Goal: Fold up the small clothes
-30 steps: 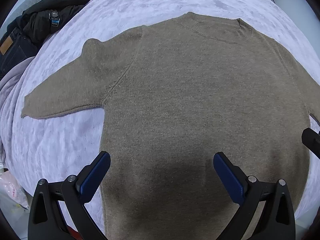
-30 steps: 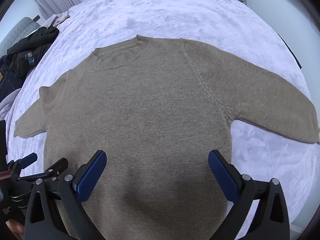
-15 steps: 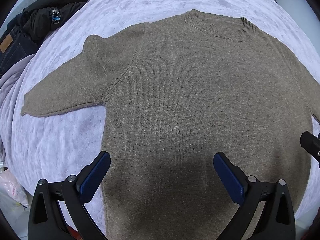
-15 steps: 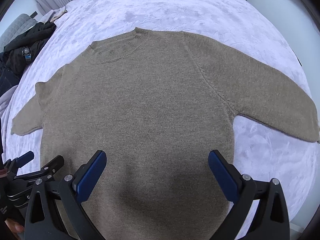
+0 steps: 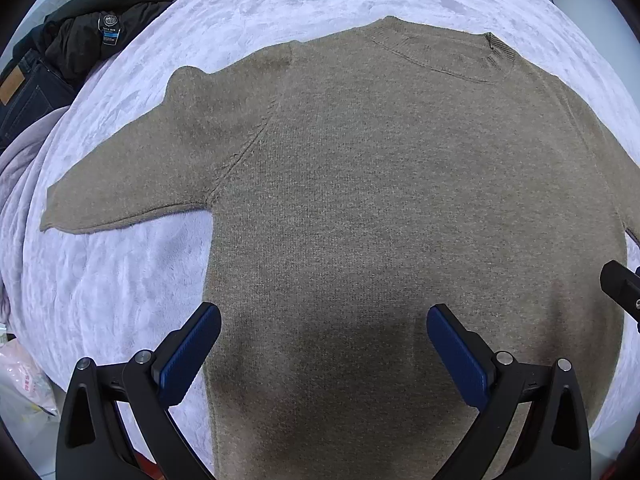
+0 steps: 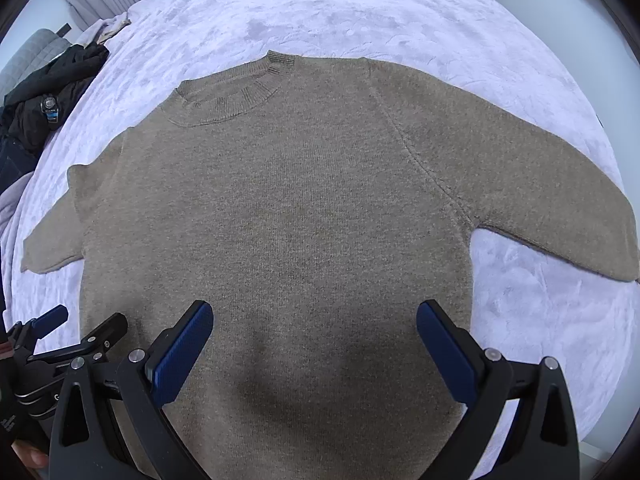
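1. A brown sweater [image 5: 400, 208] is spread flat on a lilac blanket [image 5: 120, 288], neck away from the cameras, both sleeves stretched out to the sides.
2. The left gripper [image 5: 323, 344] is held above the lower part of the sweater, jaws wide apart, nothing between them.
3. The right gripper [image 6: 314, 340] is held the same way, also wide apart and empty.
4. Free blanket is seen under each sleeve and beyond the neck.
5. Dark clothes [image 5: 92, 36] are piled at the far left edge, well apart from the sweater.
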Available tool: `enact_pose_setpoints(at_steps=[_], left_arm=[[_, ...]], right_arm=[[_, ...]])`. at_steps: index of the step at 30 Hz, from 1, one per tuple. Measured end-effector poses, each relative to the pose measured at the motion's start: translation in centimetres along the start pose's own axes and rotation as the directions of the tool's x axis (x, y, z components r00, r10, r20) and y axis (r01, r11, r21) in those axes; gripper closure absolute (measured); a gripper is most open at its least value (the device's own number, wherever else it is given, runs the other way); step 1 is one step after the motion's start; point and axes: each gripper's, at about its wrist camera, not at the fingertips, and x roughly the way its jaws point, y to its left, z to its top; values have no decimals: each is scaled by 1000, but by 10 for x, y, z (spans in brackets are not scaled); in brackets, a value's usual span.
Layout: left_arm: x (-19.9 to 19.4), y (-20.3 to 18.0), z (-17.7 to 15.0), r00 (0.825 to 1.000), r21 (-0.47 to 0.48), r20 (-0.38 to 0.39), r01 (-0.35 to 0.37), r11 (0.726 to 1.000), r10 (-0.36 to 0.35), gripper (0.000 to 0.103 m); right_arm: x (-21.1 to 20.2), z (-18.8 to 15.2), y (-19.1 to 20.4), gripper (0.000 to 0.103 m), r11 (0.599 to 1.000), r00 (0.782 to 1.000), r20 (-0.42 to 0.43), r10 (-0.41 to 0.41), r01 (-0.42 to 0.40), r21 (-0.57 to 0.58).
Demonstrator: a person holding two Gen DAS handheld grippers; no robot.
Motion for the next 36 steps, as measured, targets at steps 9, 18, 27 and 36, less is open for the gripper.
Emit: enact_pose_setpoints(at_steps=[9,18,27,36], left_arm=[[1,2,2,1000,-2,-3,2,1000,-2,0],[3,5,3,1000,-1,-5,3,1000,-3,0],[5,8,2,1000,-1,-8,13,1000,-13,0],[5,13,3,1000,-11,-9,25,1000,-25,0]], right_arm=[[2,2,3,1,1000,1000,-3,3,-3,-5],[4,2,7,1,1000,1000,-3,9,-9,-4],[4,4,10,1,1000,1000,-1,12,-12,-9],[5,4,11,1,1000,1000,1,12,-12,-9]])
